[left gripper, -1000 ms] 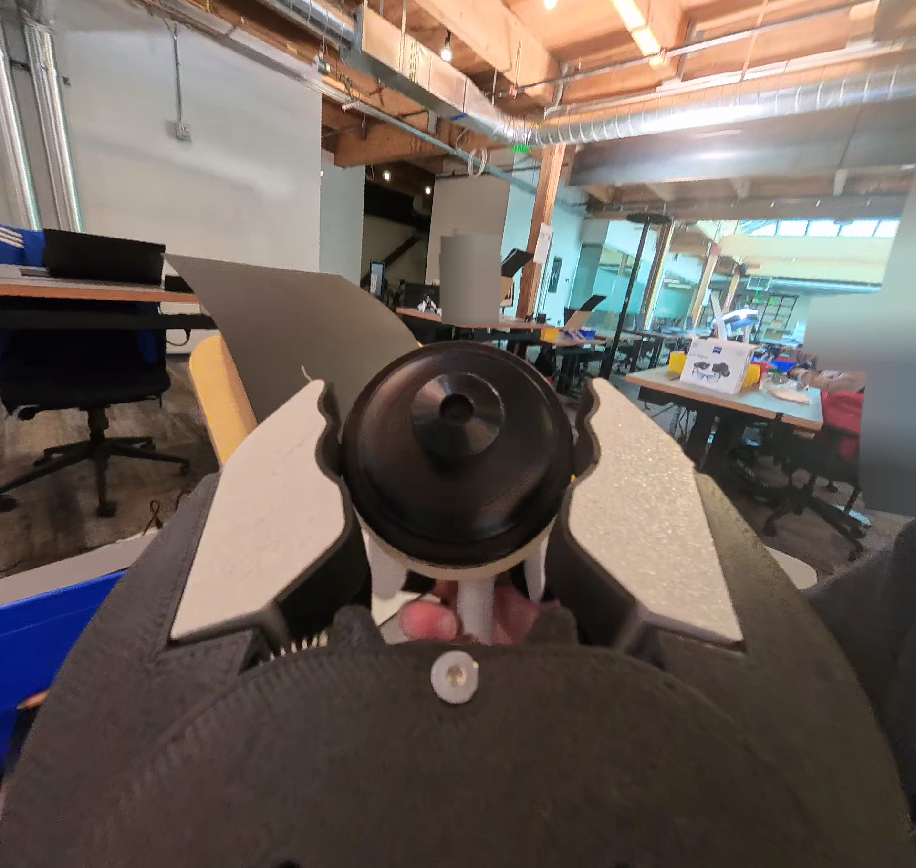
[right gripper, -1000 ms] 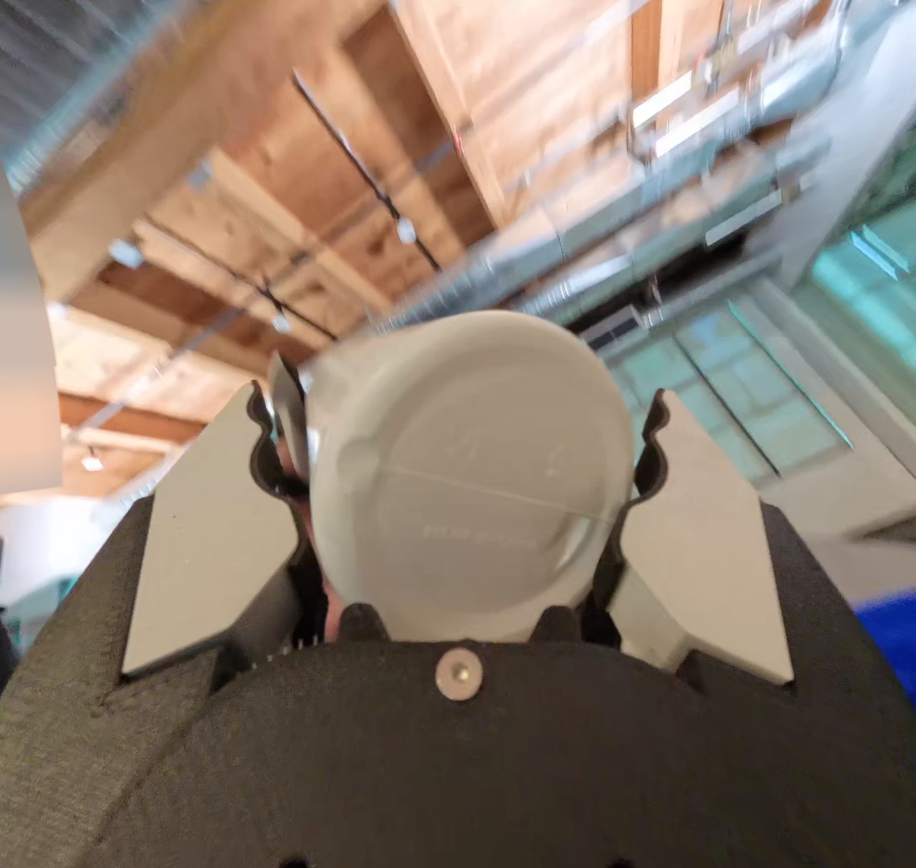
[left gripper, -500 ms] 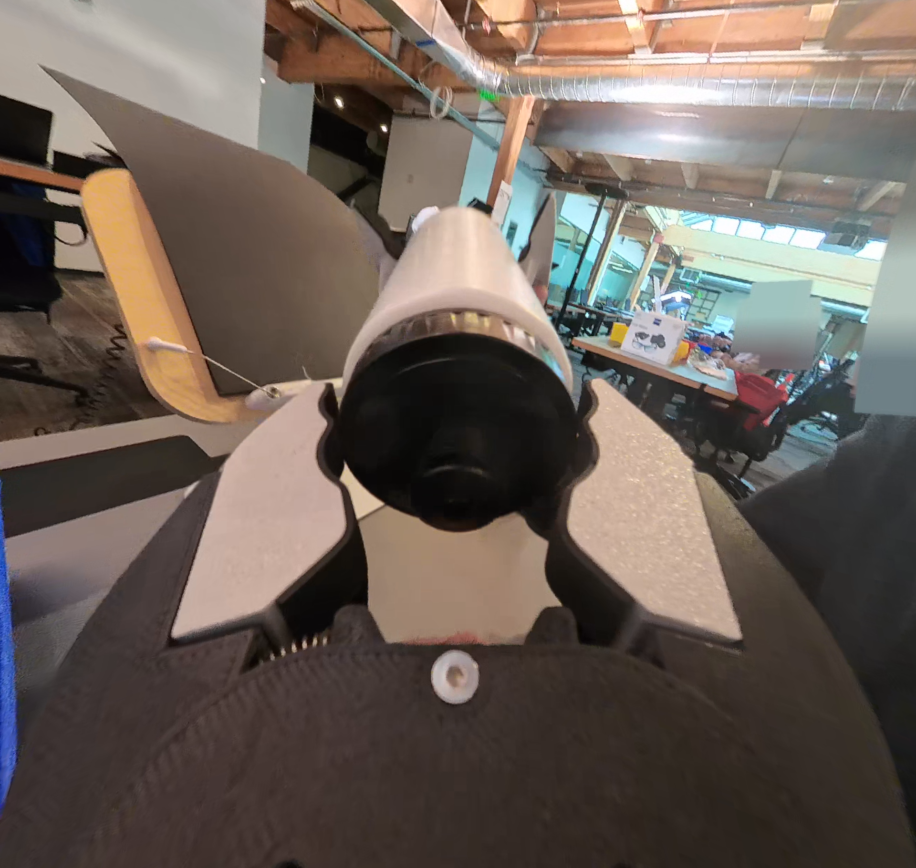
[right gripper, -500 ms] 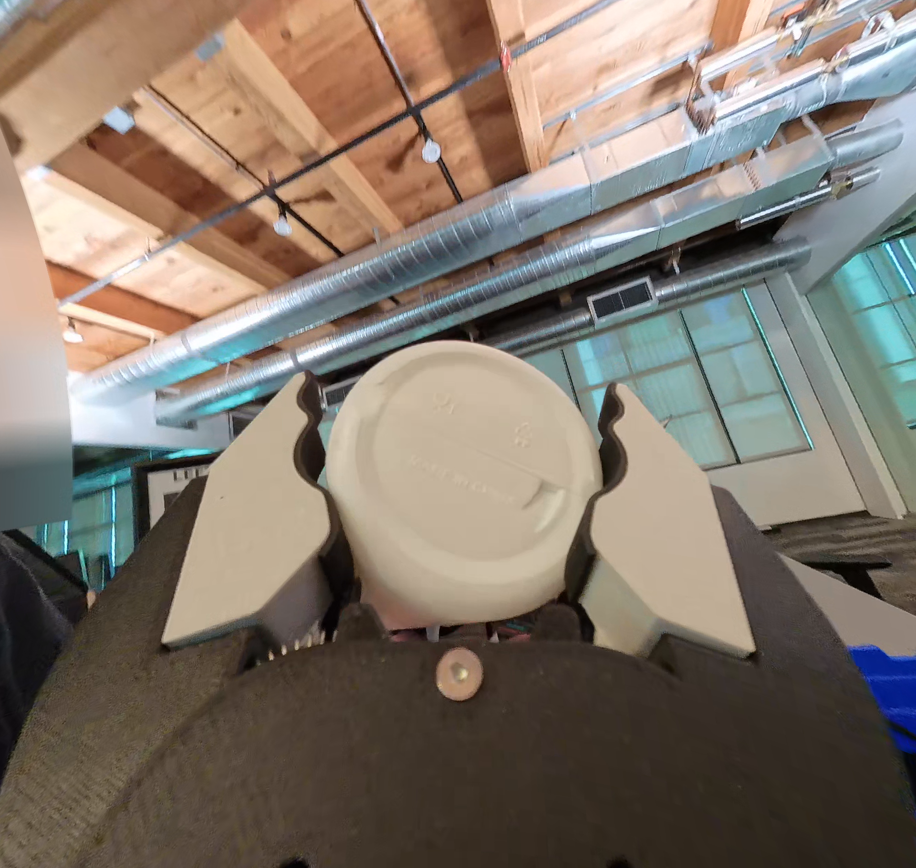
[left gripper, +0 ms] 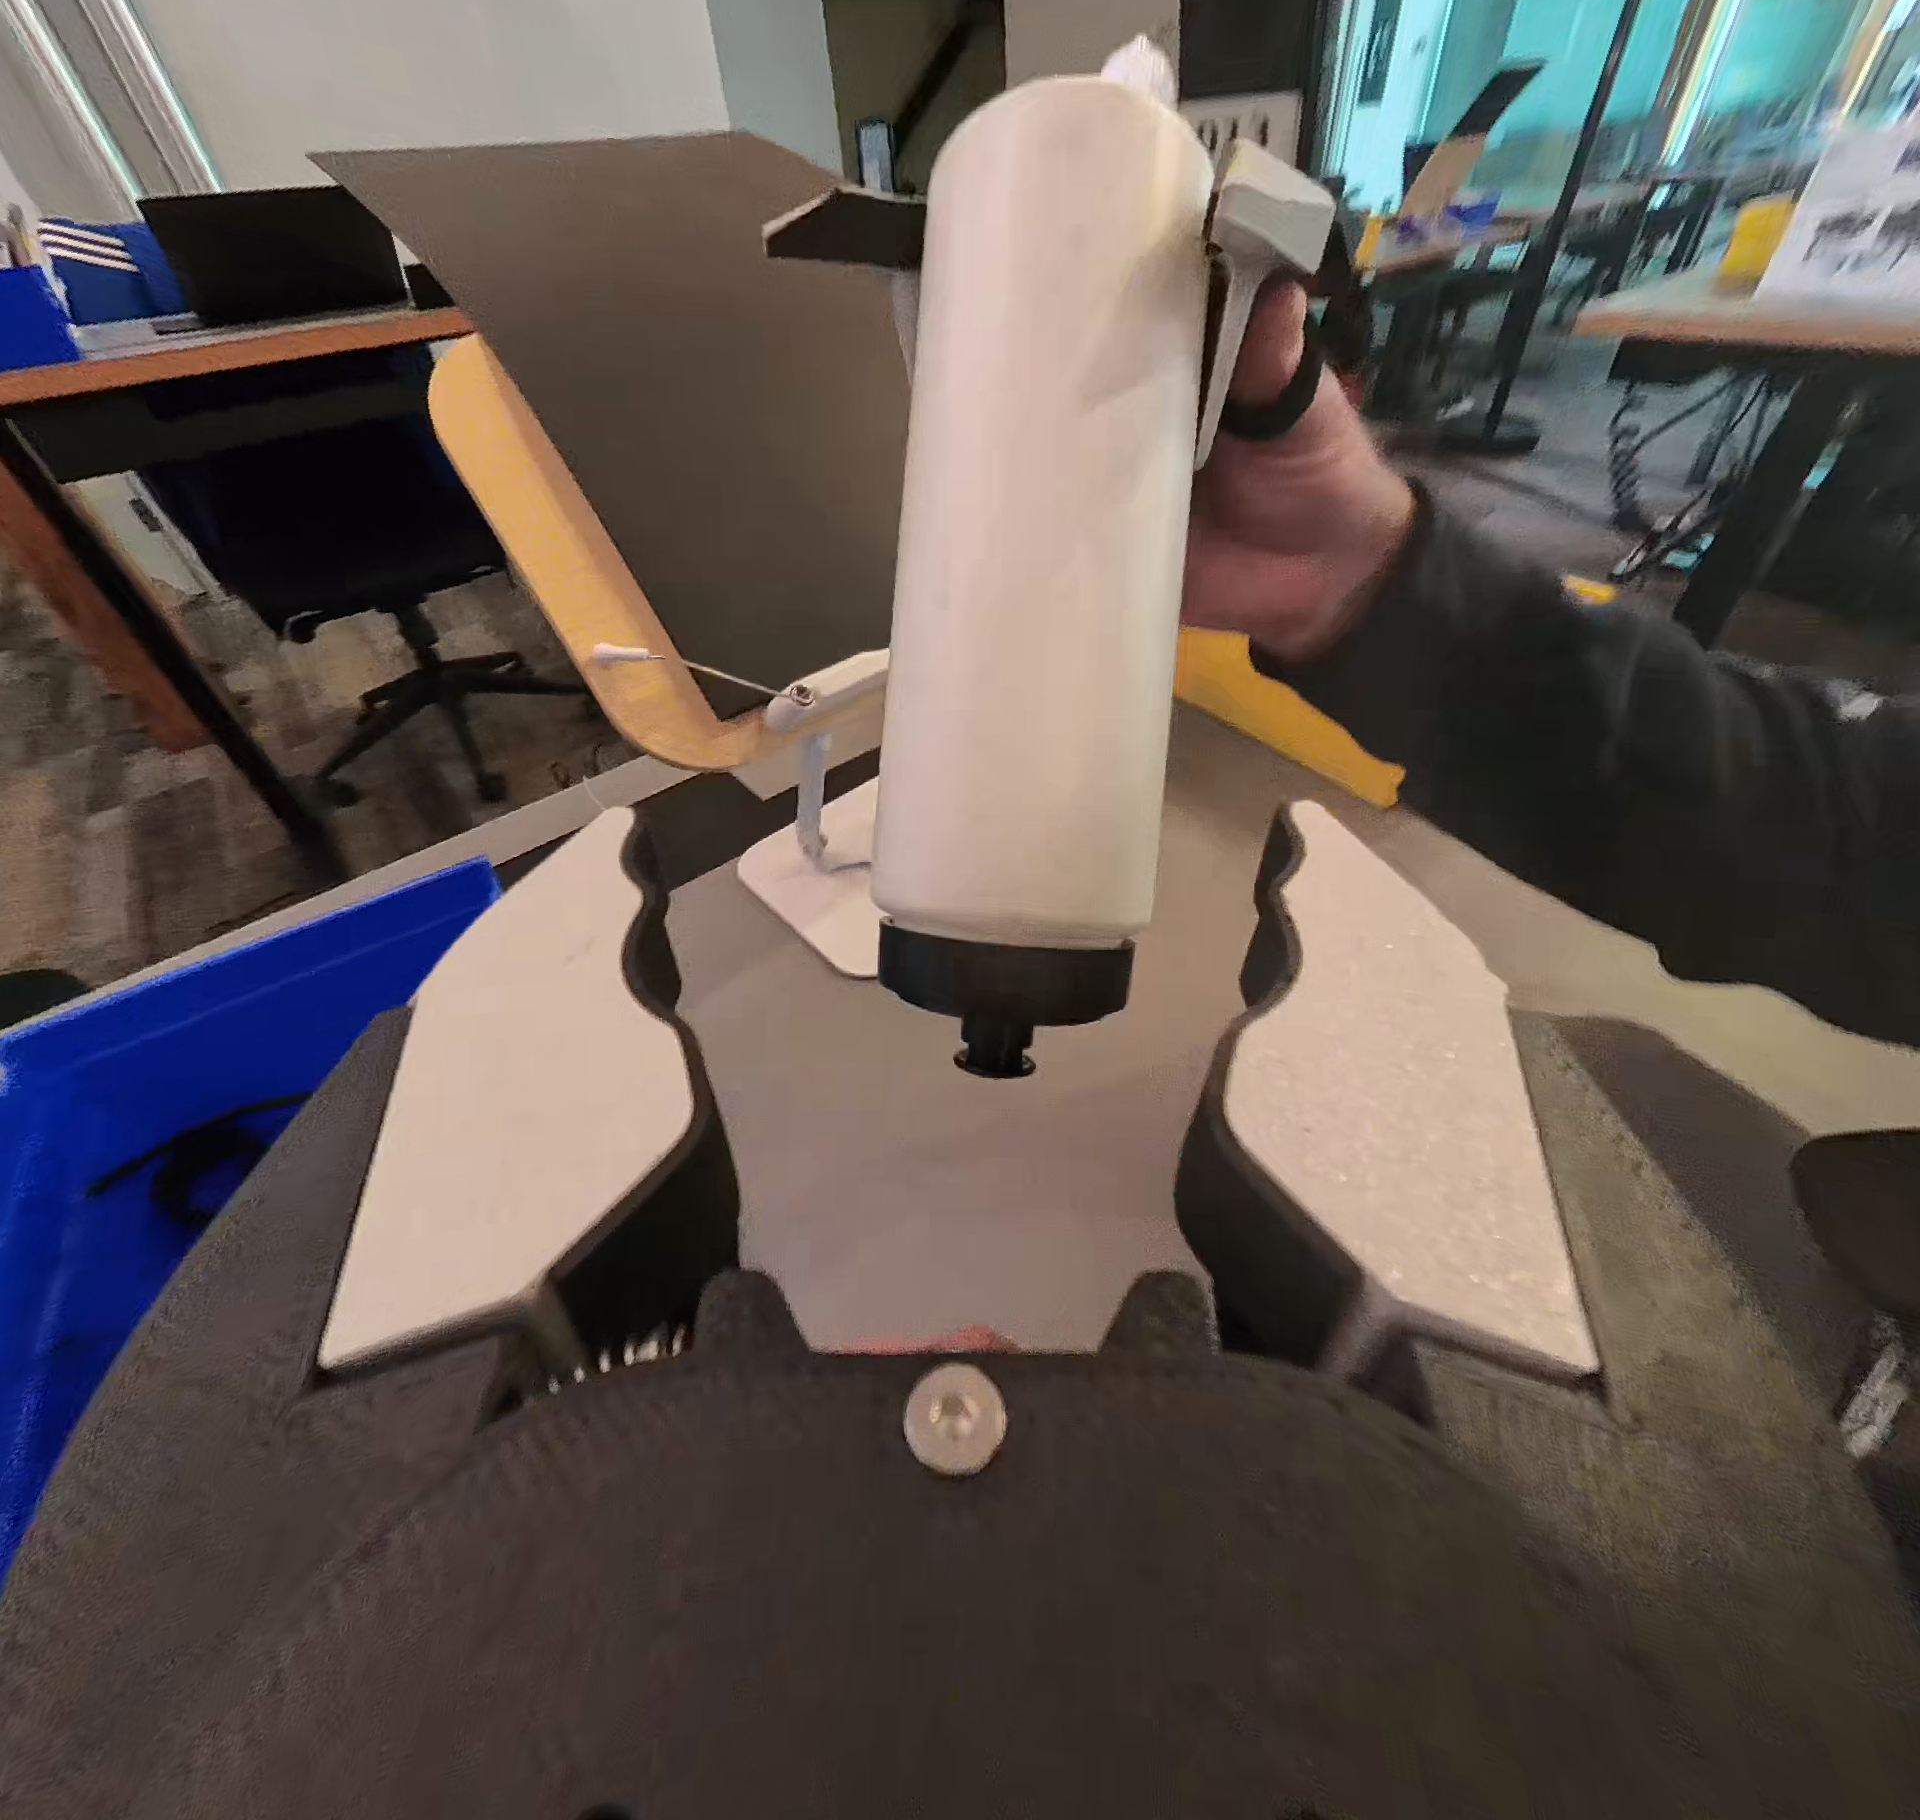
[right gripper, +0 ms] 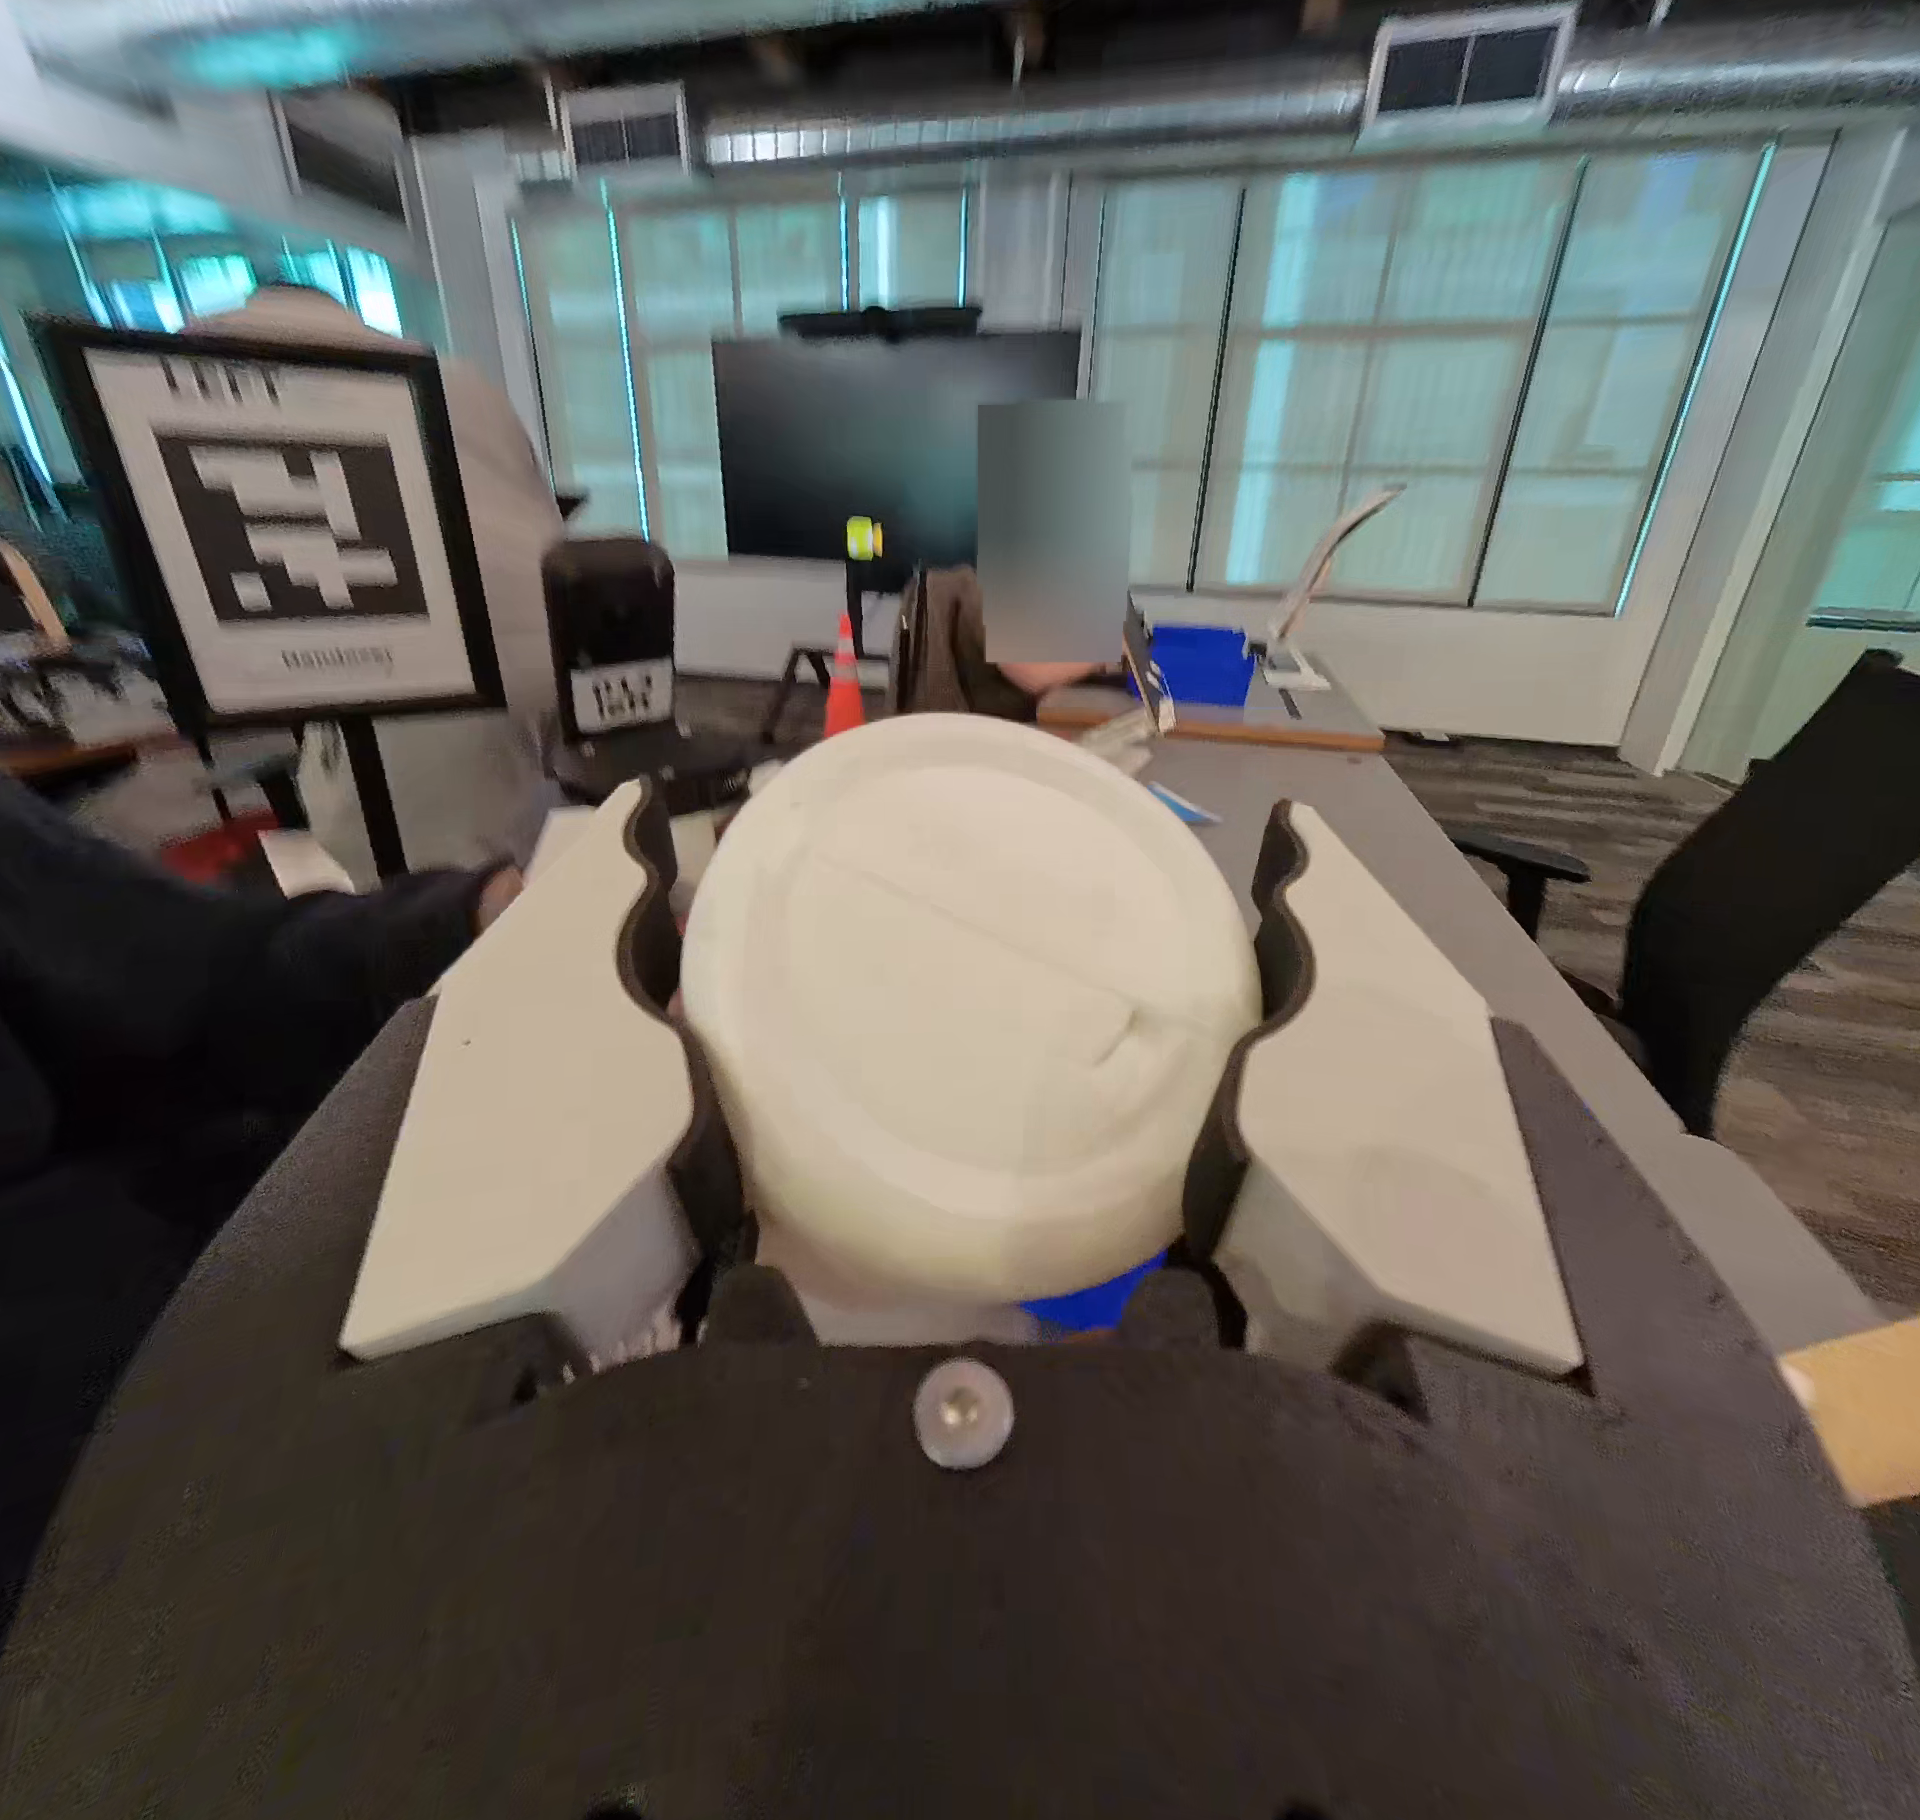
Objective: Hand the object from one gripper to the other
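A white bottle (left gripper: 1039, 544) with a black cap (left gripper: 1003, 975) hangs cap-down in front of me in the left wrist view. My left gripper (left gripper: 956, 835) is open; its fingers (left gripper: 540, 1043) stand clear of the cap on both sides. My right gripper grips the bottle's far end there, with one finger (left gripper: 1273, 201) showing beside a hand (left gripper: 1288, 523). In the right wrist view my right gripper (right gripper: 958, 814) is shut on the bottle's round white base (right gripper: 966, 1022), with both pads against its sides.
A grey table (left gripper: 935, 1199) lies below, with a blue bin (left gripper: 208, 1095) at the left and a wooden-armed stand (left gripper: 551, 523) on a white foot (left gripper: 800, 887). The right wrist view shows a patterned board (right gripper: 281, 523), a black chair (right gripper: 1766, 887) and a seated person behind.
My left gripper opened and let go of the bottle's cap end. The bottle stayed in my right gripper and moved clear of the left fingers. Both views tilted down from the ceiling.
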The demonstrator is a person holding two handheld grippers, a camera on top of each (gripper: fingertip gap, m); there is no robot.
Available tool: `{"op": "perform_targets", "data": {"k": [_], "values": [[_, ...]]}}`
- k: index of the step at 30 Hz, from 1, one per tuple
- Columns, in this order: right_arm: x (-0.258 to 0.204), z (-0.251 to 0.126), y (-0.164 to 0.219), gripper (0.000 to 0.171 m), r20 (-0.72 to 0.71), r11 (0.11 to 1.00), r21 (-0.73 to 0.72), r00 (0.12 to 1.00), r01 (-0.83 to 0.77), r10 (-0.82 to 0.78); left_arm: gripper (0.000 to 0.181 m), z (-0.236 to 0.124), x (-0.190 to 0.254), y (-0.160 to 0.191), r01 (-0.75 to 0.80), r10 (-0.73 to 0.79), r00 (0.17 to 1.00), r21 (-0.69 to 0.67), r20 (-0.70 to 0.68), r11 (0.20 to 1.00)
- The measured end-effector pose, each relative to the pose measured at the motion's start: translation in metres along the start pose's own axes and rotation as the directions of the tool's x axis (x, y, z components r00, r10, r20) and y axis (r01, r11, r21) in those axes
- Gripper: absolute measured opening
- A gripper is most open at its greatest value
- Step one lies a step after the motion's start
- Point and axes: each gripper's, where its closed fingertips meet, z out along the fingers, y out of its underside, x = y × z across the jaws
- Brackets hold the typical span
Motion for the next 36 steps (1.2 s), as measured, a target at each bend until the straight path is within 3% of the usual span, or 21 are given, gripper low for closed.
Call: {"op": "perform_targets", "data": {"k": [9, 18, 22, 25, 33, 36], "values": [[-0.017, 0.017, 0.031, 0.11, 0.059, 0.937, -0.3, 0.984, 0.18, -0.171, 0.107, -0.001, 0.005, -0.031, -0.134, 0.134, 0.991, -0.022, 0.006, 0.991], [-0.031, 0.035, 0.043, 0.11, 0.115, 0.909, -0.353, 0.975, 0.221, -0.193, 0.127, 0.048, 0.014, -0.022, -0.135, 0.123, 0.986, -0.105, -0.108, 0.985], [-0.037, 0.04, 0.047, 0.11, 0.139, 0.908, -0.36, 0.975, 0.213, -0.174, 0.126, 0.068, 0.024, -0.028, -0.117, 0.095, 0.976, -0.103, -0.196, 0.988], [-0.037, 0.04, 0.046, 0.11, 0.152, 0.913, -0.358, 0.977, 0.197, -0.152, 0.114, 0.074, 0.037, -0.027, -0.1, 0.069, 0.958, -0.098, -0.279, 0.99], [-0.044, 0.047, 0.037, 0.11, 0.166, 0.948, -0.304, 0.985, 0.094, -0.044, 0.124, 0.076, 0.044, -0.014, -0.104, 0.07, 0.926, -0.073, -0.371, 0.992], [-0.043, 0.052, 0.042, 0.11, 0.145, 0.933, -0.338, 0.986, 0.122, -0.077, 0.105, 0.08, 0.035, -0.012, -0.099, 0.069, 0.944, -0.079, -0.323, 0.992]]}}
